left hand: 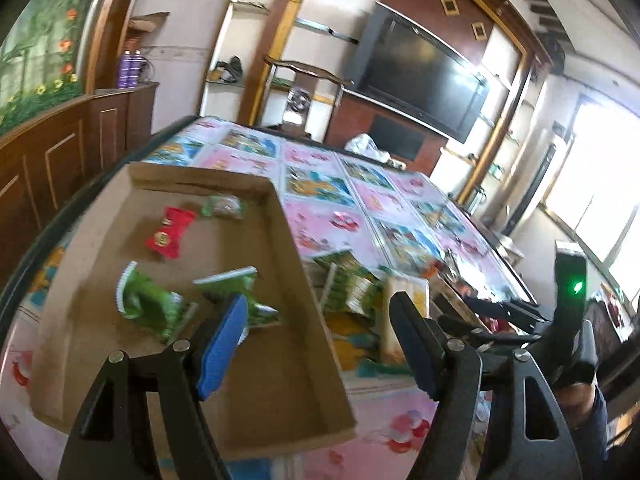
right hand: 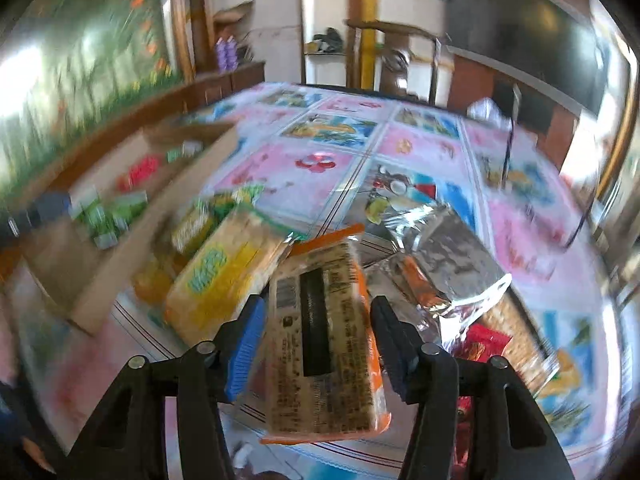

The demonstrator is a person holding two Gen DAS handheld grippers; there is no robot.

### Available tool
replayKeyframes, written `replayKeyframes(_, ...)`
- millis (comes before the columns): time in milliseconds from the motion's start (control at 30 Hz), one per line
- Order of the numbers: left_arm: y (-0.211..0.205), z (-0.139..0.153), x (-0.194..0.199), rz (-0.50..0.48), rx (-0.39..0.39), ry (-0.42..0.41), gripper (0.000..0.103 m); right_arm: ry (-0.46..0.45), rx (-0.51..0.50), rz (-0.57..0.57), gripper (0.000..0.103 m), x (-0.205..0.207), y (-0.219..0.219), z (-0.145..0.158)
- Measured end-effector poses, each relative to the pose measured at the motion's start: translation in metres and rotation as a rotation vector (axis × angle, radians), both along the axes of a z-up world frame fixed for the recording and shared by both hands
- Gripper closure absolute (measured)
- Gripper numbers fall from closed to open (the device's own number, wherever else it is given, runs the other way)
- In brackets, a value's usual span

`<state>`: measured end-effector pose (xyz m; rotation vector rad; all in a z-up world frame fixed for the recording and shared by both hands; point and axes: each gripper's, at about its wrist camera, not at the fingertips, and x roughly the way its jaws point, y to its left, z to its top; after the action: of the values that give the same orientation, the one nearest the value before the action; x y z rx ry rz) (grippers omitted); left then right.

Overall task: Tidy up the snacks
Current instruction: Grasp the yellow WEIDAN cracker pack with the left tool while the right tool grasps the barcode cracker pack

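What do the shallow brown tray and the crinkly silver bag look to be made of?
The shallow brown tray looks like plain cardboard: matt, tan, with folded walls and raw edges. The crinkly silver bag seems to be metallised foil or plastic film: mirror-bright, sharply creased, catching highlights. Blur leaves the exact film open.

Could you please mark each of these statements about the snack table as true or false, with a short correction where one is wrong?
1. The cardboard tray holds a red-wrapped snack. True.
2. The left gripper clamps a green packet. False: its jaws stand open with nothing between them.
3. An orange-edged packet lies between the fingers of the right gripper. True.
4. The tray is empty of green packets. False: several green packets lie inside it.
5. The yellow biscuit pack sits inside the tray. False: it lies on the table beside it.
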<state>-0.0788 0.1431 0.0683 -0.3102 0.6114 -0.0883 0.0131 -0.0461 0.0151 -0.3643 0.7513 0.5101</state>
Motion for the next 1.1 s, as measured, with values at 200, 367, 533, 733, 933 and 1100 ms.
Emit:
replayKeyframes(200, -0.025, 0.003, 0.007, -0.078, 0.028, 0.045, 0.027, -0.079, -0.128, -0.017, 0.046, -0.004, 0.007, -0.011)
replayKeyframes(367, -0.05, 0.0, 0.023, -0.173, 0.027, 0.111, 0.024, 0.024, 0.109, -0.093, 0.046, 0.013, -0.03, 0.008)
replayKeyframes(533, -0.086, -0.01, 0.039, -0.236, 0.105, 0.184, 0.023, 0.049, 0.321, -0.174, 0.046, 0.02, -0.065, 0.026)
replayKeyframes(733, -0.108, -0.028, 0.06, -0.21, 0.166, 0.262, 0.023, 0.037, 0.426, -0.231, 0.046, 0.017, -0.082, 0.038)
replayKeyframes(933, -0.122, -0.042, 0.074, -0.206, 0.234, 0.305, 0.048, 0.072, 0.458, -0.236, 0.046, 0.022, -0.085, 0.037)
replayKeyframes(1100, -0.13, -0.053, 0.085, -0.187, 0.278, 0.327, 0.053, 0.064, 0.458, -0.226, 0.046, 0.019, -0.083, 0.038)
